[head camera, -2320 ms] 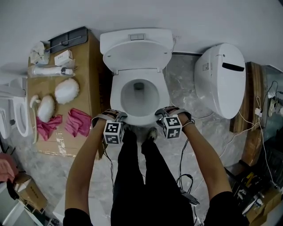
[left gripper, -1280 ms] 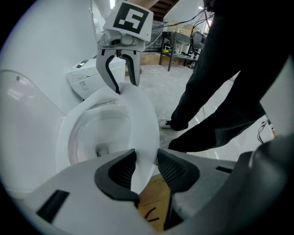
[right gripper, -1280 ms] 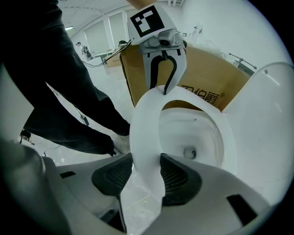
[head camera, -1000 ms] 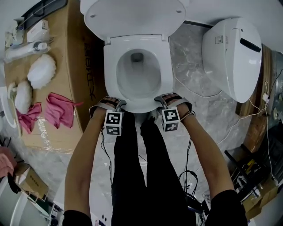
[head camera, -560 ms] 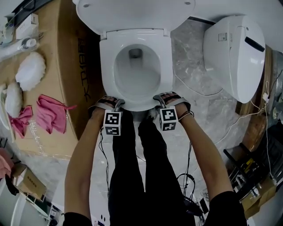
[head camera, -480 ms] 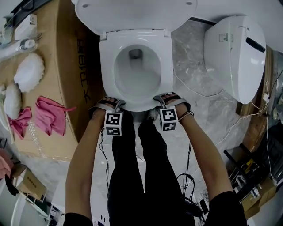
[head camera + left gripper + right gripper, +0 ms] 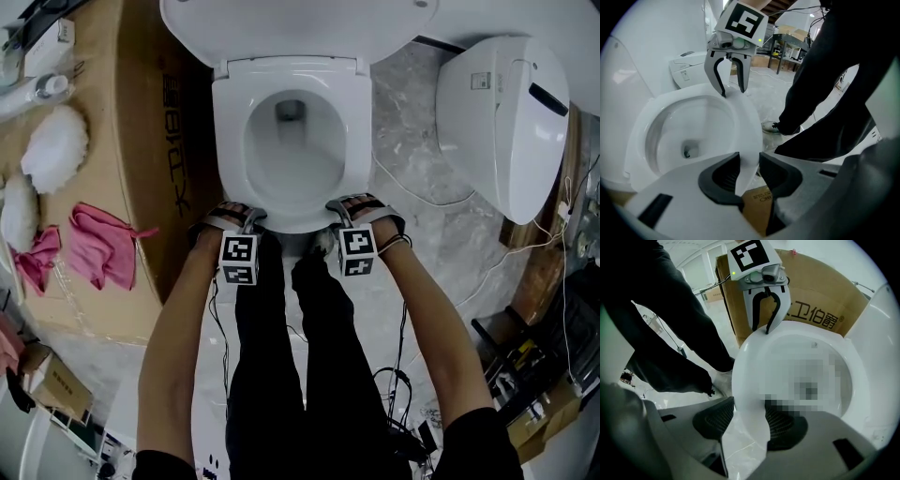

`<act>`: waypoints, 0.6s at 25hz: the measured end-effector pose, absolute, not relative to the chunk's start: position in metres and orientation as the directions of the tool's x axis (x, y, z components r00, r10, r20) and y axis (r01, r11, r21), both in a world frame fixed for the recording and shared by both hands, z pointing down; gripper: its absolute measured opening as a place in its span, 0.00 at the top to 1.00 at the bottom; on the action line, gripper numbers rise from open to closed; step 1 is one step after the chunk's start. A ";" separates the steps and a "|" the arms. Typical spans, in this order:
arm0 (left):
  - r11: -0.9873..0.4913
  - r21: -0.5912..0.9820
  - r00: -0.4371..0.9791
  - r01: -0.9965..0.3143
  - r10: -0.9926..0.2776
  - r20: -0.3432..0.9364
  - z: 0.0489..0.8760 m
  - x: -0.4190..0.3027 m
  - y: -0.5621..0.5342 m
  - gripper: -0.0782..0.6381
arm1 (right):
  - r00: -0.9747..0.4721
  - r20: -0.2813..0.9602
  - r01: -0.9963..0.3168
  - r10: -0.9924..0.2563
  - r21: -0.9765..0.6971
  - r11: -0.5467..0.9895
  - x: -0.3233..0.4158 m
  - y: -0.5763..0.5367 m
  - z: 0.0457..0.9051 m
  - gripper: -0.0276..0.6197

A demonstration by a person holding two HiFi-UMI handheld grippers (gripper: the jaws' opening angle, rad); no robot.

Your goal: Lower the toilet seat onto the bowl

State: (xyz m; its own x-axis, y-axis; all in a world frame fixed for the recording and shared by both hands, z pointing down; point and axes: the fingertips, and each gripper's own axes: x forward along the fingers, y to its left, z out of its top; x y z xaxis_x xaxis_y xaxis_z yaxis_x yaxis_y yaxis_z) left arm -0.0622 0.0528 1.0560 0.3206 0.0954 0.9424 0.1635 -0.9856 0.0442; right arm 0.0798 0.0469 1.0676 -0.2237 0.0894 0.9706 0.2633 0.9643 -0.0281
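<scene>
Head view shows the toilet seat (image 7: 228, 141) lying flat over the bowl (image 7: 291, 164), lid (image 7: 281, 23) raised behind it; I cannot confirm that no small gap remains at the front. Left gripper (image 7: 247, 219) and right gripper (image 7: 336, 208) each straddle the seat's front rim with jaws wide, one pad inside and one outside; the left jaws are closing on the rim, and neither pair clamps it. Hazard, as I judge it: pulling away while a pad drags on the rim would lift the seat and let it slam, and the closing left jaws make that snag likelier.
</scene>
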 end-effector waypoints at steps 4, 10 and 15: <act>-0.990 0.030 0.324 0.136 0.073 0.943 1.057 -0.063 0.054 0.70 | -0.204 0.974 0.267 0.096 -0.039 0.963 0.079 0.047 1.068 0.60; -0.998 0.015 0.329 0.055 0.032 0.944 1.022 -0.059 0.050 0.70 | -0.233 0.969 0.114 0.078 -0.052 0.992 0.078 0.042 1.031 0.60; -0.975 -0.001 0.392 -0.222 -0.090 0.916 0.935 -0.053 0.021 0.75 | -0.392 0.920 -0.252 -0.025 -0.081 0.964 0.063 0.023 0.931 0.69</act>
